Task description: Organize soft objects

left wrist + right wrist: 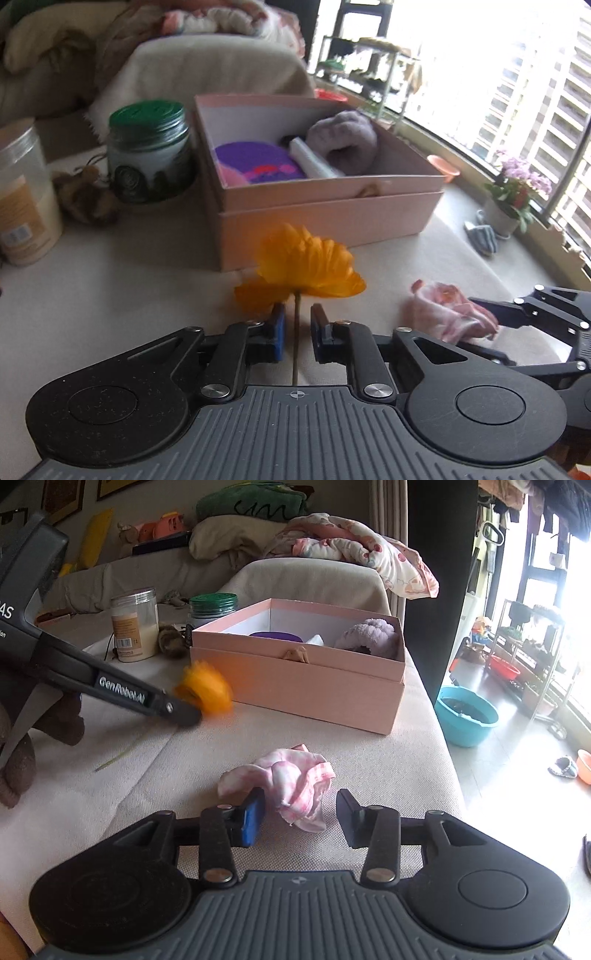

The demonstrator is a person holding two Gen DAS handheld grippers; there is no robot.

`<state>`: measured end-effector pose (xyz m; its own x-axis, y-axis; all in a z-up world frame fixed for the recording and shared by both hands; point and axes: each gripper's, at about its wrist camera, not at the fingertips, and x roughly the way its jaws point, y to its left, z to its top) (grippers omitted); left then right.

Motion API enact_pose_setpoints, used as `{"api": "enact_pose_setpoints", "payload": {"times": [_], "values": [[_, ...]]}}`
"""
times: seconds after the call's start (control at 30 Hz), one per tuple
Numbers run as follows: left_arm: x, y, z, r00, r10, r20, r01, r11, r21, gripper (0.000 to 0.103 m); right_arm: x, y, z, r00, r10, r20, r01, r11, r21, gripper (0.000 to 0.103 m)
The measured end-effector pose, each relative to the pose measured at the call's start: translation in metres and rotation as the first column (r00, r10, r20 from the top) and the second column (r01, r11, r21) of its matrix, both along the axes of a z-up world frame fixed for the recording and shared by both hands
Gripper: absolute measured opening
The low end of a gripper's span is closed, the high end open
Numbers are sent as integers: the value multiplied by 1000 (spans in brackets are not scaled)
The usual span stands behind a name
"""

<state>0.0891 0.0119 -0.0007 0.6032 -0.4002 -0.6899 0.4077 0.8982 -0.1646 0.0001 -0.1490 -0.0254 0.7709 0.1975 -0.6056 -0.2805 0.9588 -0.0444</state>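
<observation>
Straddling the orange flower's (306,262) stem, left gripper (295,328) is narrow but not pinching — stem runs lengthwise between fingers, bloom ahead. Right gripper (301,814) gapes wide around the pink cloth (291,782); pink box (325,686) beyond.

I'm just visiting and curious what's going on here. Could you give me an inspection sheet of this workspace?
Surface: beige cloth-covered table.
Job's things: orange flower, stem between the left fingers; crumpled pink cloth on the table; open pink box already holding a purple plush.
Clutter: green-lidded jar, plastic container, small brown furry item.
Grippers: left gripper slightly open around the stem; right gripper open at the cloth.
Cables: nothing seen.
Surroundings: sofa piled with bedding, blue basin, potted flowers by the window.
</observation>
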Motion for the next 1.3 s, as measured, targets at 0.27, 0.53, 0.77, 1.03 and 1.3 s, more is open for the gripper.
{"api": "enact_pose_setpoints", "payload": {"times": [0.27,0.53,0.77,1.03,1.3], "values": [[1,-4,1,1000,19,11,-19,1000,19,18,-1,0,-1,1000,4,-1,-4,1000,9,50],[24,10,-9,992,121,-34,-124,979,-164,18,-2,-1,-2,1000,-6,2,6,1000,17,55],[19,12,-17,989,146,7,-140,959,-245,13,-4,-7,0,1000,-5,17,3,998,66,14],[-3,-6,-9,973,134,189,-99,978,-185,7,-7,-9,2,1000,-9,25,6,996,86,12],[-34,7,24,946,85,312,-15,976,-219,6,-22,-15,27,996,-9,90,1,996,92,11]]}}
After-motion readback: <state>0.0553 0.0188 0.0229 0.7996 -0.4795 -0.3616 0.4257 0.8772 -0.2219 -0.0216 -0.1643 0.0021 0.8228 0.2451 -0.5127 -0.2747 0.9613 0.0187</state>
